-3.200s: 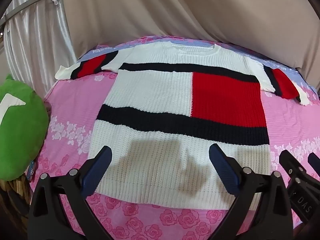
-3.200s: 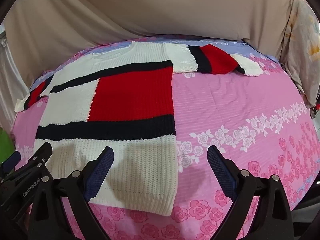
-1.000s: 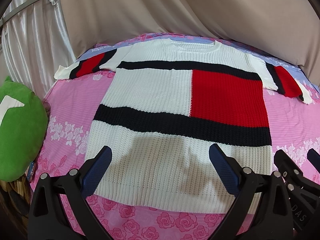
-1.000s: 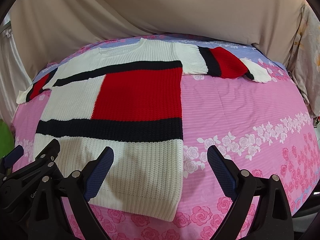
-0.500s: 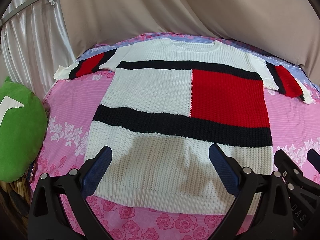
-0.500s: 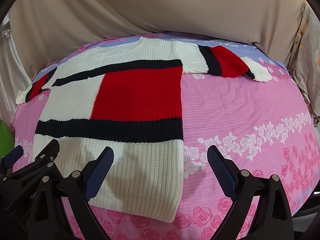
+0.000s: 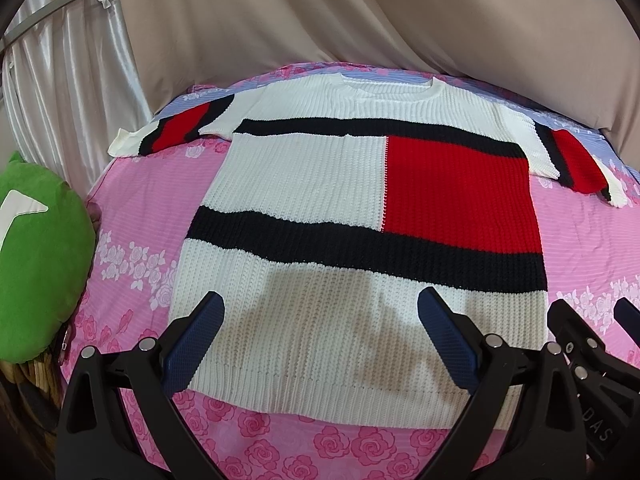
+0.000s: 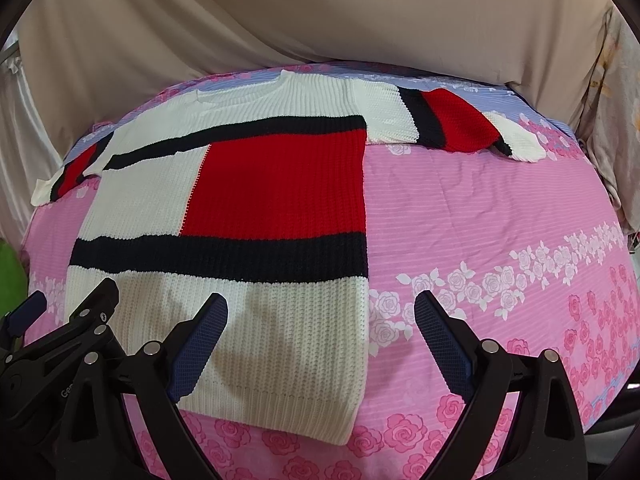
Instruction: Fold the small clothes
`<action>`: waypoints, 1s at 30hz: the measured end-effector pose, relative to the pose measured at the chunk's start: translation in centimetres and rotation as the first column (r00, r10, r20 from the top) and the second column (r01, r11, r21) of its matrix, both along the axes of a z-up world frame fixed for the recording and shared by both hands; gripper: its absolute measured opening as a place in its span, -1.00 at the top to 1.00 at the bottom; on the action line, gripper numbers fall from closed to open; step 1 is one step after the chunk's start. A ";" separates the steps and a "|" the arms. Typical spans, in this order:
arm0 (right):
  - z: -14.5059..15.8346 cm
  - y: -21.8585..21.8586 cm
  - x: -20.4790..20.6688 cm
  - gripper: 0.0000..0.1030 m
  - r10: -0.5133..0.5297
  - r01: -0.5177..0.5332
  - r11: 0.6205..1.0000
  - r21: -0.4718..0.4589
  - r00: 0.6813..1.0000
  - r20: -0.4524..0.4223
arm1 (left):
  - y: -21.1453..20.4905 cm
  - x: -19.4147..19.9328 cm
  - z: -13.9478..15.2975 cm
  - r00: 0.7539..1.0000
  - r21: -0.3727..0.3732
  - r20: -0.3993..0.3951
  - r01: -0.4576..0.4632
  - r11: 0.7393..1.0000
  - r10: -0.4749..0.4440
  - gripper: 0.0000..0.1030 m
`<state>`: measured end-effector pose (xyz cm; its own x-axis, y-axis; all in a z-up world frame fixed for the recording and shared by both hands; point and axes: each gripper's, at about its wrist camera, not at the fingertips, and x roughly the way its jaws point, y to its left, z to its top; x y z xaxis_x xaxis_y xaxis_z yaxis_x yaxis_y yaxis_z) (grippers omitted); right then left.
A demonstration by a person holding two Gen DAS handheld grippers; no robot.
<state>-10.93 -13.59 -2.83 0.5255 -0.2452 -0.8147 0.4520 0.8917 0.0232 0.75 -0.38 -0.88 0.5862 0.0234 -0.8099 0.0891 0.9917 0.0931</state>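
A white ribbed knit sweater (image 7: 304, 176) with navy bands and a red block lies flat, unfolded, front up on a pink rose-print bedsheet (image 8: 500, 216), sleeves spread outward, hem nearest the cameras.

Count, both views:
- 1 white ribbed knit sweater with red block and black stripes (image 7: 320, 184), frame centre; 2 sleeves, upper left + upper right
- 1 pink rose-print bedsheet (image 8: 500, 208)
- 1 green plush cushion with white patch (image 7: 36, 264), left edge
- 2 black two-finger grippers with blue pads: left gripper (image 7: 320, 340), right gripper (image 8: 320, 336), 2 fingers each
- 1 beige draped backdrop cloth (image 7: 360, 12), top
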 end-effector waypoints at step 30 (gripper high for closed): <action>-0.3 -0.3 0.3 -0.80 0.001 -0.001 1.000 0.005 1.000 -0.009 | -0.2 0.2 -0.1 1.000 0.005 -0.006 -0.001 1.000 0.001 -0.83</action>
<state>-10.65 -13.86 -3.12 0.5184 -0.2409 -0.8205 0.4516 0.8919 0.0234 0.96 -0.54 -1.02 0.5810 0.0284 -0.8134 0.0887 0.9912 0.0980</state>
